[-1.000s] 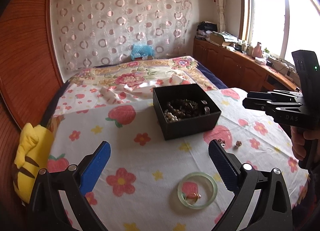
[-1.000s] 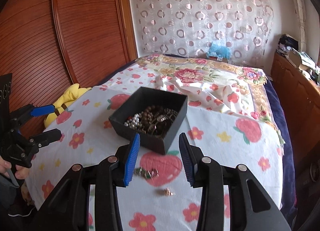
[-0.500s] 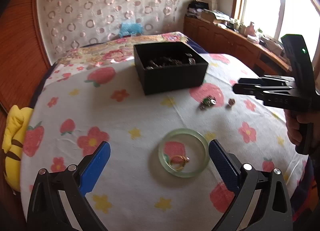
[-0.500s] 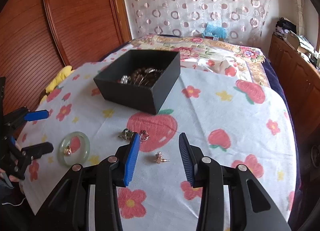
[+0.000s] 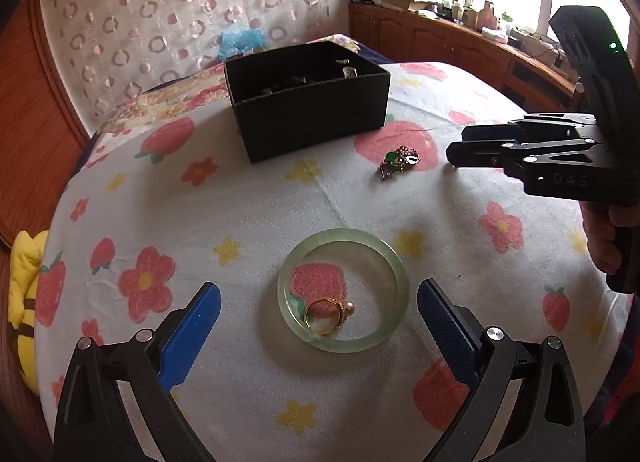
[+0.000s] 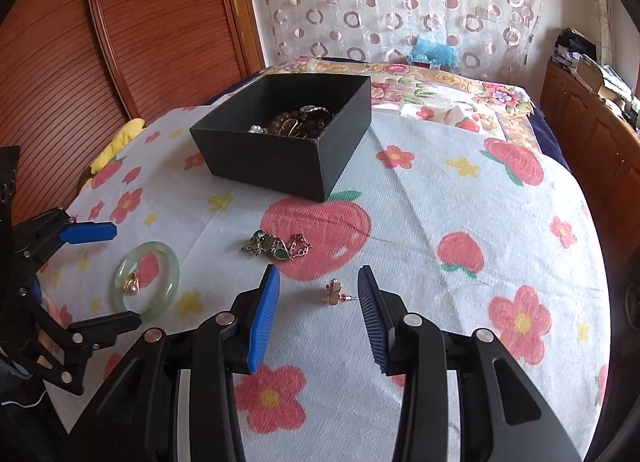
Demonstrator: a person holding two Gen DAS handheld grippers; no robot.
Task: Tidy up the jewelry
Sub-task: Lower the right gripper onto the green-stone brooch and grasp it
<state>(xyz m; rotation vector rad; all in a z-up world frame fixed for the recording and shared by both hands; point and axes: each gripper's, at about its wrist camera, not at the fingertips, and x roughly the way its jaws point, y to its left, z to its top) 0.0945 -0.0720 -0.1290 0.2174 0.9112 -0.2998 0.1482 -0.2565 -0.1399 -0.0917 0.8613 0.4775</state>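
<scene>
A pale green jade bangle (image 5: 343,289) lies on the flowered cloth with a gold ring (image 5: 325,314) inside it. My left gripper (image 5: 319,321) is open and low, its blue pads either side of the bangle. A green-stone necklace (image 5: 399,160) lies further off near the black box (image 5: 307,101) that holds several pieces of jewelry. In the right wrist view, my right gripper (image 6: 319,306) is open, with a gold stud earring (image 6: 336,292) on the cloth between its pads. The necklace (image 6: 277,246), the bangle (image 6: 146,281) and the box (image 6: 285,141) also show there.
The flowered cloth (image 6: 460,229) covers a rounded table surface that drops off at the edges. A yellow plush toy (image 5: 22,302) lies at the left edge. A bed (image 6: 436,87) and wooden cabinets (image 5: 440,37) stand behind.
Both grippers have come down and forward toward the cloth. The bangle now sits between my left pads and the earring between my right pads. Nothing has been picked up.
</scene>
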